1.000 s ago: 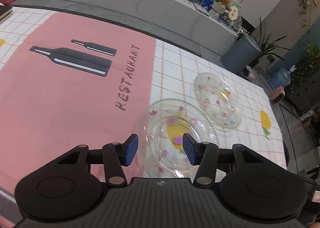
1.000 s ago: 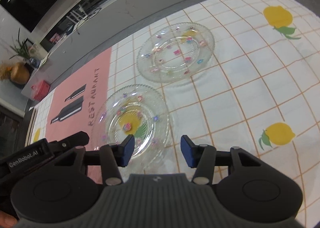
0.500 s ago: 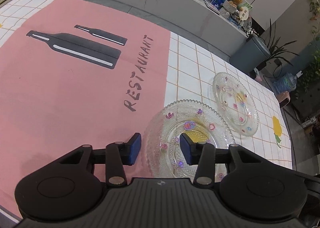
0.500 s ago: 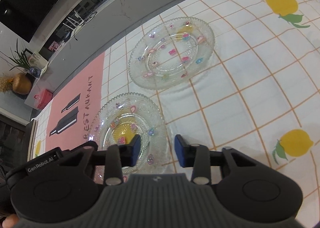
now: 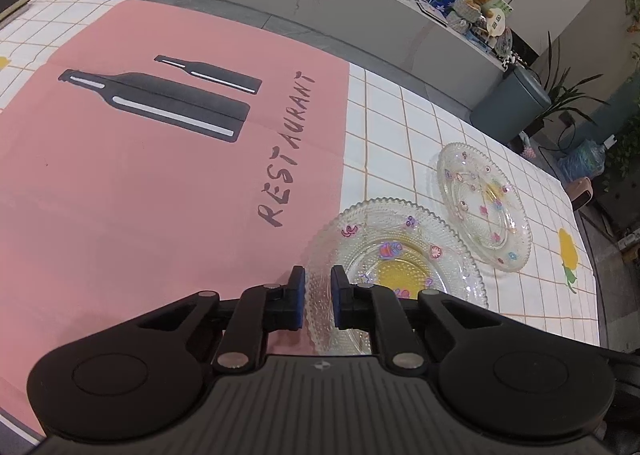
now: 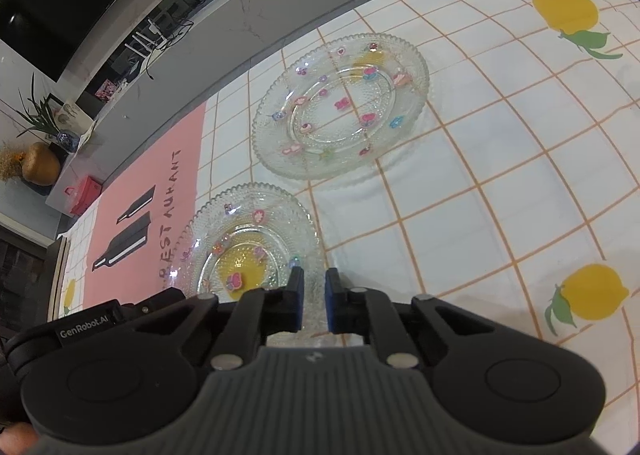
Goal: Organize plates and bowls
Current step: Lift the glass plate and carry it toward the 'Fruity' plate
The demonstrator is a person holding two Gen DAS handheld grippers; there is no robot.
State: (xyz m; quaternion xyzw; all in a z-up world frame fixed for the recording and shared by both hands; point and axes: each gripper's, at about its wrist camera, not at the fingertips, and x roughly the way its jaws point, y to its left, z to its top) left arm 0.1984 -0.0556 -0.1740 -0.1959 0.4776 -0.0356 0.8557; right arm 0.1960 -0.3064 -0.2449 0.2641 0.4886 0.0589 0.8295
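Left wrist view: the left claw (image 5: pixel 318 301) pinches the near-left rim of the near glass plate (image 5: pixel 400 267), which lies at the border of the pink mat (image 5: pixel 140 175) on the tiled surface (image 5: pixel 384 127); the far glass plate (image 5: pixel 484 205) lies just beside it. Right wrist view: the right claw (image 6: pixel 314 303) pinches the near-right rim of the near glass plate (image 6: pixel 248 243); the far glass plate (image 6: pixel 342 107) rests flat on the surface (image 6: pixel 500 159), close but apart.

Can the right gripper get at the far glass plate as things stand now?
Probably not at once: the right gripper is closed on the near plate's rim. The far plate lies uncovered beyond it, with nothing between them.
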